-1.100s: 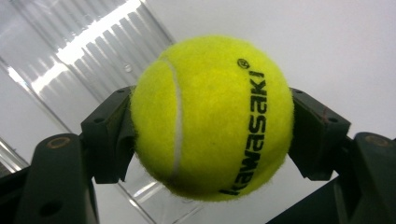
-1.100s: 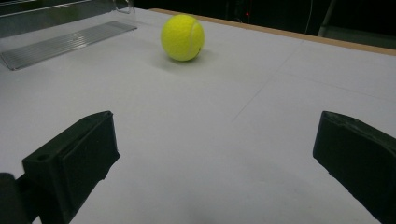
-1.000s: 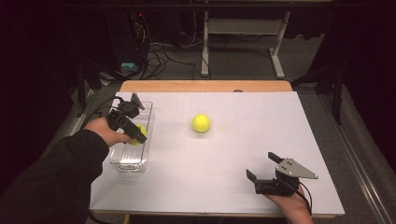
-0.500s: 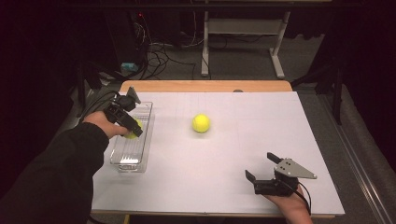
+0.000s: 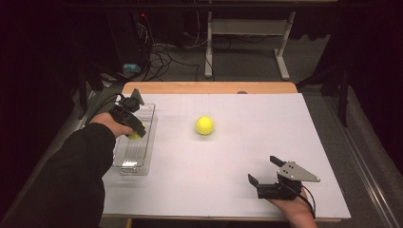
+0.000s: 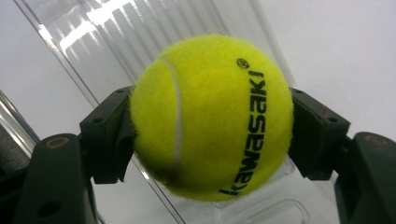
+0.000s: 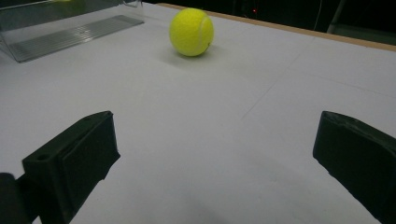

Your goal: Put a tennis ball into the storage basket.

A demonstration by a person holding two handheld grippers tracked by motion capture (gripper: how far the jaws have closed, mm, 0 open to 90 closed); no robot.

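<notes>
In the left gripper view the two black jaws press on either side of a yellow tennis ball (image 6: 212,116) marked "kawasaki", with the ribbed floor of a clear plastic tray (image 6: 140,32) behind and below it. In the high view the left gripper (image 5: 134,131) sits at the left of the frame, over the tray (image 5: 124,164), the held ball (image 5: 134,136) a small yellow patch under the hand — whether it rests on the tray floor or hangs just above cannot be told. So one ball looks all but delivered, with only the release left. A second tennis ball (image 5: 204,125) lies loose on the white table (image 5: 266,123) near the frame's centre, well apart from the tray. The right gripper (image 5: 265,171), jaws spread wide and empty, rests at the lower right — its own view shows that ball (image 7: 191,31) at the upper middle, unreached.
</notes>
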